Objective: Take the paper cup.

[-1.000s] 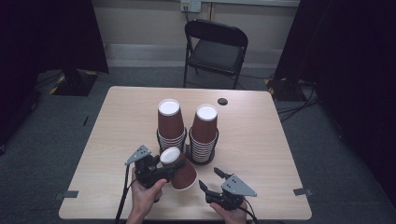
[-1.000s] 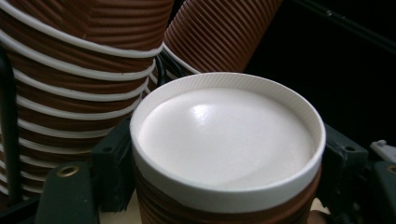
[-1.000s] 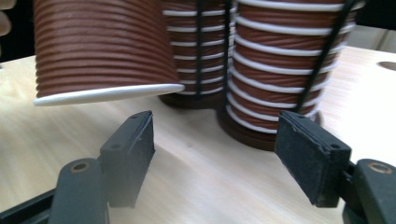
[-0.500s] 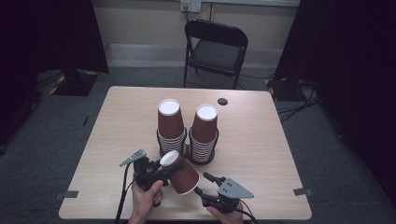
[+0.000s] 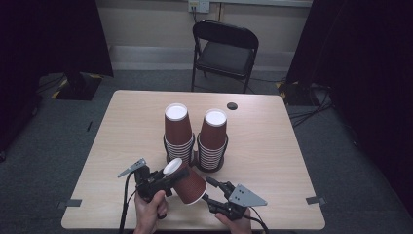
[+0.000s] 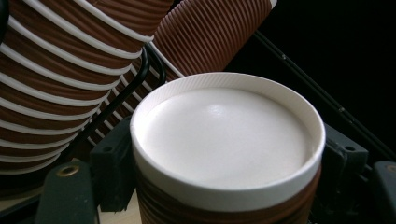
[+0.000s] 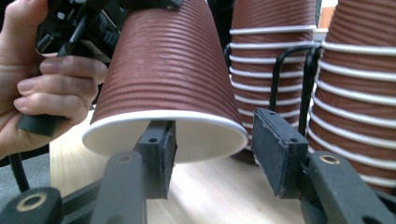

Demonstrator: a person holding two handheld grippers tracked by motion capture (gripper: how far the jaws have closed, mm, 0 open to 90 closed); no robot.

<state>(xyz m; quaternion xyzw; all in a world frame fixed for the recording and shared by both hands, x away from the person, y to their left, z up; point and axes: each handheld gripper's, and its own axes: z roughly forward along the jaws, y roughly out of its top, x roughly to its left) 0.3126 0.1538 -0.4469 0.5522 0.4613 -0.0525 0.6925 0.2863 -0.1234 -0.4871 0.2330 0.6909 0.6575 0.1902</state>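
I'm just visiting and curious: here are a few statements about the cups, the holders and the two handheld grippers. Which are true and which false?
1. The left gripper is shut on a brown paper cup. True.
2. The held cup stands upright with its mouth up. False: it is tilted, base up and open mouth down toward the right gripper.
3. Two stacks of cups stand side by side in black wire holders. True.
4. The right gripper is clamped on the cup's rim. False: its jaws have just been closing, yet in the right gripper view one pad sits at the rim and the other stands apart.
5. A folding chair lies on the table. False: it stands on the floor behind it.
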